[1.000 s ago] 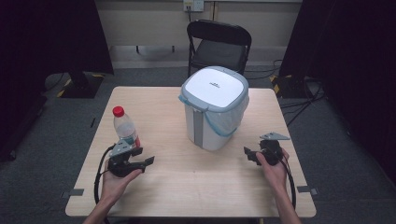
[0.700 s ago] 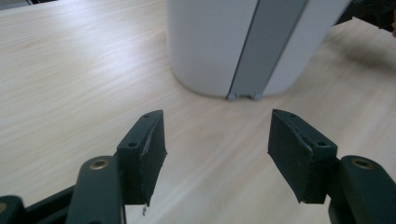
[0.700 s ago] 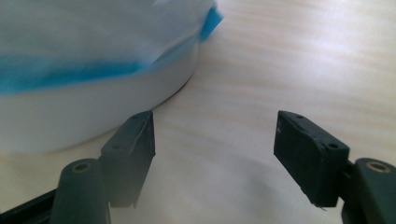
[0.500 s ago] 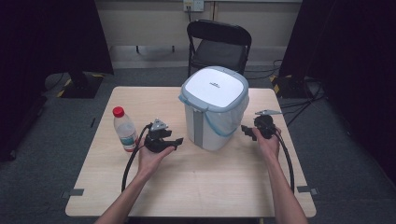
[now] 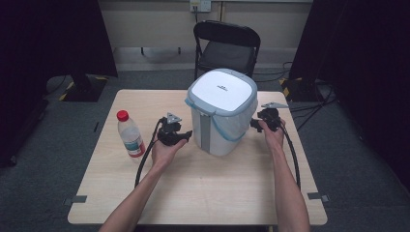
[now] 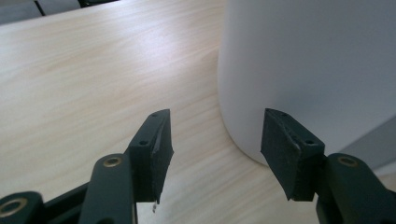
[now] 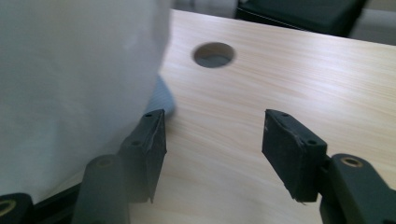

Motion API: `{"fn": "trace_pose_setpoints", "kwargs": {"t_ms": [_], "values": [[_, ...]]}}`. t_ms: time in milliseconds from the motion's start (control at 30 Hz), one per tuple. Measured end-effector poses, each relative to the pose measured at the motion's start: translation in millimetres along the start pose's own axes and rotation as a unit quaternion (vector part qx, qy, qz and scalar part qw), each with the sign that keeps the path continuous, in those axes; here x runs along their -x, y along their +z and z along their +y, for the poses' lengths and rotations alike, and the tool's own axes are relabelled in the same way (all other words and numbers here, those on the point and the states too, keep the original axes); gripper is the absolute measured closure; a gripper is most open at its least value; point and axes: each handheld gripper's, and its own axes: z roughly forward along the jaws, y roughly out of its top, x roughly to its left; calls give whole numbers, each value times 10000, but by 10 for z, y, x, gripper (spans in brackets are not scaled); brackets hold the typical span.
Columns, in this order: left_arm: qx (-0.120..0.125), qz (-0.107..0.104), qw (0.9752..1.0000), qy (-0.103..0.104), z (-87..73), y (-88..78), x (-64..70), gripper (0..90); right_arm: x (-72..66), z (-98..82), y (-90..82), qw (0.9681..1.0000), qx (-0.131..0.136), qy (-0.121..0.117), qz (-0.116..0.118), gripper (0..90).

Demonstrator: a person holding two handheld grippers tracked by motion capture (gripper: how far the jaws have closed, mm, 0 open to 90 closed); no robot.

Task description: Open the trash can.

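We take the bin [image 5: 222, 113] as our landmark: a white bin with a grey-rimmed lid, a blue liner edge hanging below the rim and a grey strip down its front, standing upright near the middle of the tabletop [image 5: 203, 193]. Far left of the bin we see a bottle [image 5: 130, 134] with a red cap, upright and well apart from it. Between bottle and bin sits our left gripper [image 5: 186, 136], just beside the bin's left wall, with its cable looping down past the forearm. In the left gripper view its fingers [image 6: 156, 149] stand spread, having just been closing; nothing is between them but bare wood, and the bin's white wall [image 6: 308, 70] rises just beyond the right finger, whether touching it we cannot tell. On the bin's right side we hold the right gripper [image 5: 255, 125], close against the wall below the liner. In the right gripper view its fingers [image 7: 292, 151] are also spread and have just been closing; the bin's blurred white side [image 7: 74, 79] lies alongside the left finger, contact unclear, and the gap between the fingers holds only tabletop. Past that gripper a round hole [image 7: 214, 54] opens in the wood. Behind the bin, beyond the far edge, a black chair [image 5: 227, 48] faces us.
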Motion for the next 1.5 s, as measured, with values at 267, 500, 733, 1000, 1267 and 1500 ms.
{"fn": "trace_pose_setpoints", "kwargs": {"t_ms": [267, 500, 733, 1000, 1267, 1500], "values": [[21, -225, 9997, 52, -12, -24, -36, 648, -64, -26, -51, 9965, 25, 142, 826, 712], [4, -293, 9996, -45, -29, -45, -155, 671, -185, -42, -196, 9942, -172, -322, 1012, 733], [55, -377, 9989, -262, -100, -91, -122, 654, -171, -5, -168, 9959, -311, -378, 767, 543], [31, -365, 9993, -100, -150, -134, -87, 697, -244, -92, -108, 9953, -75, -121, 955, 736], [73, -275, 9996, -11, -131, -108, -133, 762, -470, -210, -441, 9924, -395, -526, 1039, 766], [73, -459, 9989, -75, -243, -170, -92, 673, -498, -312, -678, 9901, -577, -691, 1076, 555]]}}
